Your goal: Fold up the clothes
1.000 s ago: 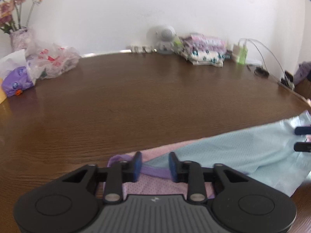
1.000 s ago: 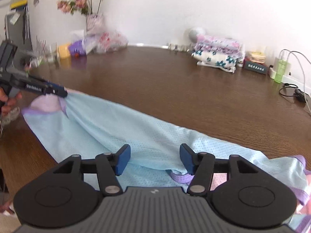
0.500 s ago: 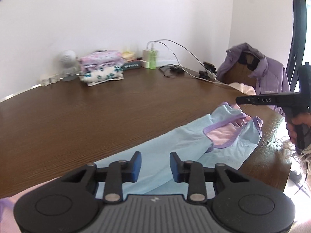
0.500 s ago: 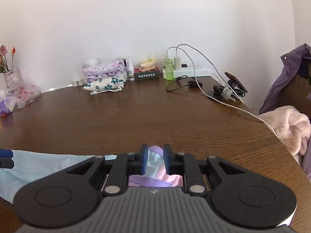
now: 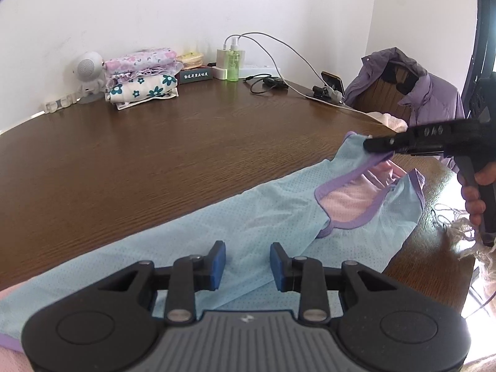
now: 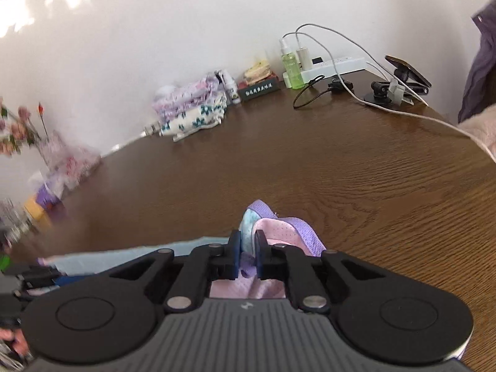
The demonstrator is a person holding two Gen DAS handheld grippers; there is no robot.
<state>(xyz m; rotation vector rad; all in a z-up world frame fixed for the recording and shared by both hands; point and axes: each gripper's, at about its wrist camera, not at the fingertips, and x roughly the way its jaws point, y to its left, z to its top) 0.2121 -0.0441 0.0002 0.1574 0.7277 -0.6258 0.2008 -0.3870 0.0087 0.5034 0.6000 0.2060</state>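
A light blue mesh garment [image 5: 254,217] with purple trim and a pink lining lies stretched along the near edge of the brown wooden table [image 5: 155,155]. The left gripper [image 5: 247,263] hovers over the middle of the cloth with its blue-padded fingers parted and nothing between them. The right gripper [image 6: 247,257] has its jaws pinched together on a bunched purple-edged corner of the garment, lifting it just off the wood; in the left wrist view the same tool [image 5: 381,146] reaches in from the right, clamped on the trim. At the back by the wall sit a stack of folded floral clothes [image 5: 142,77], a green spray bottle [image 5: 233,62] and a white power strip [image 6: 334,65] with cables plugged into it. A vase of flowers [image 6: 18,130] shows blurred at far left.
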